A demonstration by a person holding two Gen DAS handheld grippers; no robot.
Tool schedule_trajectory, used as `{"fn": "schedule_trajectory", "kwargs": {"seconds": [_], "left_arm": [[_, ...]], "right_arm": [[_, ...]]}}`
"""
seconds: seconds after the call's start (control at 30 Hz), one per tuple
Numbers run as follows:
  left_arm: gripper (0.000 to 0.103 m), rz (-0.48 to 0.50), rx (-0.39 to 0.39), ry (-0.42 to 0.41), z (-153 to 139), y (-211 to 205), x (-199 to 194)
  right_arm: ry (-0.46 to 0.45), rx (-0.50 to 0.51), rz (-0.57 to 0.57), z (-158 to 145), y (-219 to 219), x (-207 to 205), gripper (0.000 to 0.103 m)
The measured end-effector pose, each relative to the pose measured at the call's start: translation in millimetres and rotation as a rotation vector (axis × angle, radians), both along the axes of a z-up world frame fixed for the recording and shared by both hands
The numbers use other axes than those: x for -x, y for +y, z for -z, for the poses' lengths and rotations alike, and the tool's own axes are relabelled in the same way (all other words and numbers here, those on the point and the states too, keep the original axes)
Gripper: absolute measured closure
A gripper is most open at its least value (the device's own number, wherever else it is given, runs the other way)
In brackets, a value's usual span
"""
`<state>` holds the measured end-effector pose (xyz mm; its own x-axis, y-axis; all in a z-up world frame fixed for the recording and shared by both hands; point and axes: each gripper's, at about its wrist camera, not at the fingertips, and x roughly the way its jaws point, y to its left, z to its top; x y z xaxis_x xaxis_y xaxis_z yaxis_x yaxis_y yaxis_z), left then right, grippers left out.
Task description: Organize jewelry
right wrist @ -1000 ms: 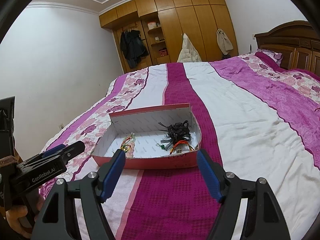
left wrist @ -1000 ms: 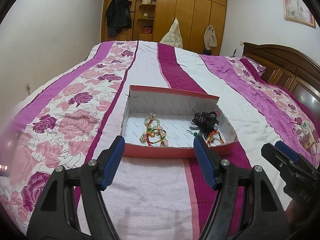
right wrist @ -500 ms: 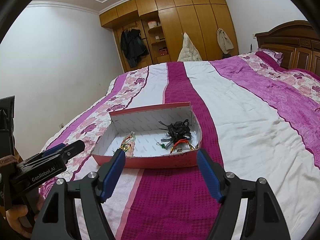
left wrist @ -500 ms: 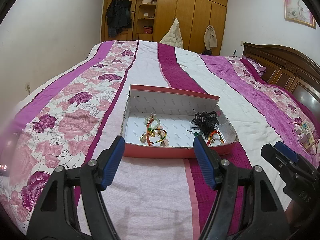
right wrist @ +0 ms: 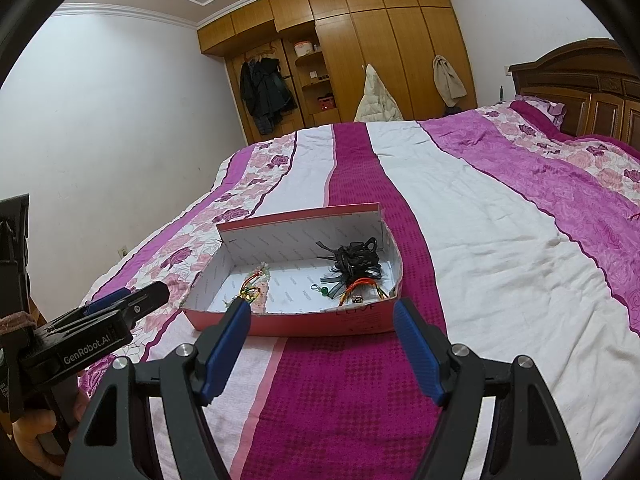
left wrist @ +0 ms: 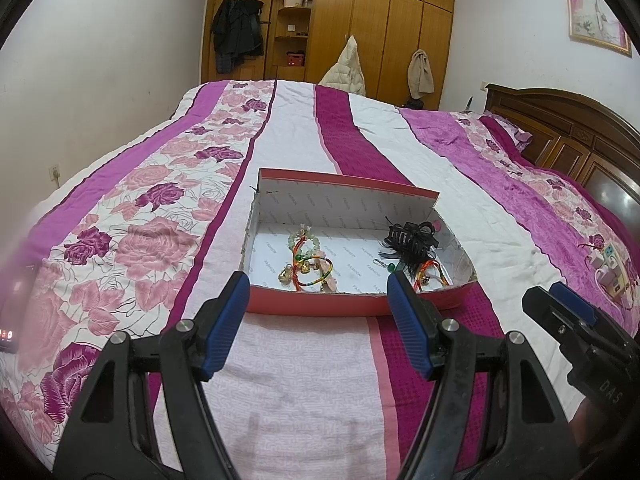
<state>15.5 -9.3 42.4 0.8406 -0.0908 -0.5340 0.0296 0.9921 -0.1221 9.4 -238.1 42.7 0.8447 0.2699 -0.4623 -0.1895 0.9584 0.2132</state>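
Note:
A shallow red box [left wrist: 312,307] with a white inside lies on the bed; it also shows in the right wrist view [right wrist: 304,325]. On its left side lies a tangle of bead and cord bracelets [left wrist: 307,264] [right wrist: 256,284]. On its right lie a black hair clip with ribbons [left wrist: 412,240] [right wrist: 356,262] and orange cord bracelets [left wrist: 430,274] [right wrist: 360,292]. My left gripper [left wrist: 318,312] is open and empty just before the box's near wall. My right gripper [right wrist: 322,334] is open and empty, also just before the box.
The bed has a pink, white and magenta striped quilt [left wrist: 160,208]. A wooden headboard [left wrist: 580,140] stands at the right, a wardrobe [left wrist: 360,24] at the far end. Small items [left wrist: 608,264] lie on the quilt at the right edge.

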Motion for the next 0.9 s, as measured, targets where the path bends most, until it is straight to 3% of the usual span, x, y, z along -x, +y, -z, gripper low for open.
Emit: {"fn": "schedule_trajectory", "kwargs": {"seconds": [0.9], "left_arm": [[0.04, -0.003, -0.006, 0.001, 1.4, 1.5, -1.4]], "right_arm": [[0.001, -0.003, 0.0, -0.1, -0.3, -0.1, 0.027]]}}
